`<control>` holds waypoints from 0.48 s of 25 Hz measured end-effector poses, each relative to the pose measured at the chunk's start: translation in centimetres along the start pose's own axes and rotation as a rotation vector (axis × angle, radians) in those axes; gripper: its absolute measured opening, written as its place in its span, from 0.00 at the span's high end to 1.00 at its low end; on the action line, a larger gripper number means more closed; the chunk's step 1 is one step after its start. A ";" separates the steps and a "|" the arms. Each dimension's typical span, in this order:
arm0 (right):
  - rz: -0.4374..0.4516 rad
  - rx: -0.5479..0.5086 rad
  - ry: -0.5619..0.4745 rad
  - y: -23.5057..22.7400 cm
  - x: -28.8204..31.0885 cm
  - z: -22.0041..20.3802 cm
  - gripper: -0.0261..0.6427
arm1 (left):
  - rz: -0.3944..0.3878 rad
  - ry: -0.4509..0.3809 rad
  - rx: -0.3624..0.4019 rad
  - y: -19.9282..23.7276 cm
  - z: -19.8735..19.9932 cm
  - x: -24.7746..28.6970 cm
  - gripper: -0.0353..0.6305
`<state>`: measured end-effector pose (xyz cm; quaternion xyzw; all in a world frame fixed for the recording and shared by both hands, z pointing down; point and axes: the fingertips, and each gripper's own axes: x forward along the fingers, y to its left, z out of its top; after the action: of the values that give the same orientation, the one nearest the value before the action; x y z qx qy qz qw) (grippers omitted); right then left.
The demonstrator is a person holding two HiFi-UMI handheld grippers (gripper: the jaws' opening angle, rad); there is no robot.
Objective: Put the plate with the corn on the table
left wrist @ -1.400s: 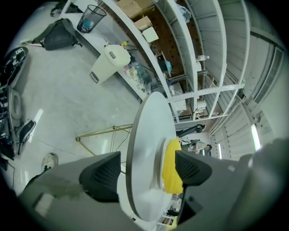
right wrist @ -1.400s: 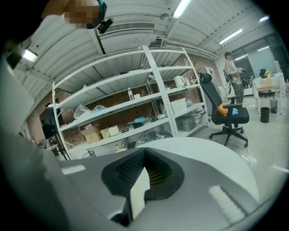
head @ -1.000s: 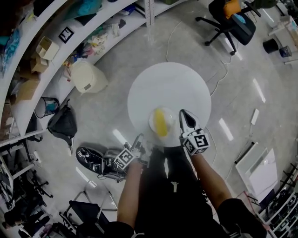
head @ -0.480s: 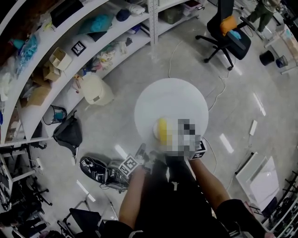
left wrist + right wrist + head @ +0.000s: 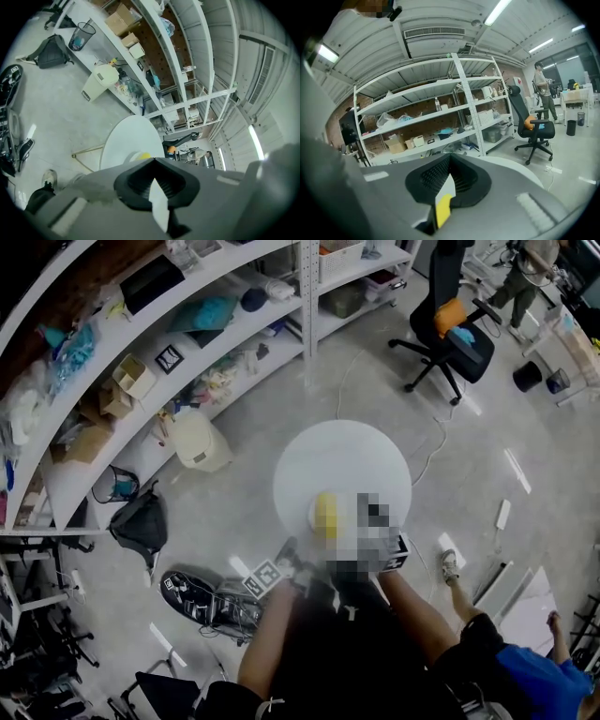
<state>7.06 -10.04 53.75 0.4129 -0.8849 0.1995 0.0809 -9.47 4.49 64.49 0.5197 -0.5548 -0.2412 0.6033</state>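
A white plate (image 5: 319,517) carrying a yellow corn cob (image 5: 326,508) rests on the round white table (image 5: 342,451), close to its near edge. My left gripper (image 5: 289,547) hangs off the table's near-left edge, apart from the plate. Its jaws have just been closing and now meet, with nothing between them. The left gripper view shows the left gripper (image 5: 153,159) with plate and corn (image 5: 143,155) just beyond its tips. In the head view a mosaic patch hides the right gripper's jaws; its marker cube (image 5: 401,549) sits right of the plate. In its own view the right gripper (image 5: 450,155) looks shut and empty.
Curved white shelving (image 5: 159,343) full of boxes and clutter runs along the left and back. A white bin (image 5: 200,440), a black bag (image 5: 141,521) and black shoes (image 5: 192,587) lie on the floor at left. An office chair (image 5: 450,320) stands beyond the table. Another person (image 5: 511,667) stands at lower right.
The head view has pulled back and the table looks smaller. Both grippers have lifted a little while the plate stays on the table. A person in blue has entered at lower right.
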 end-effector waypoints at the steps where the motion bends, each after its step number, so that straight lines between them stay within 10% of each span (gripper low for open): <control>1: 0.000 -0.001 0.002 0.1 -0.2 0.1 0.95 | -0.005 0.000 0.011 -0.5 0.1 0.0 0.94; 12: 0.011 -0.021 -0.002 1.1 -1.4 2.3 0.95 | -0.080 -0.006 0.226 -7.7 1.7 0.5 0.94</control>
<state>7.20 -9.34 50.93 0.4075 -0.8893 0.1900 0.0831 -8.70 0.77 57.54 0.6055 -0.5590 -0.2024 0.5291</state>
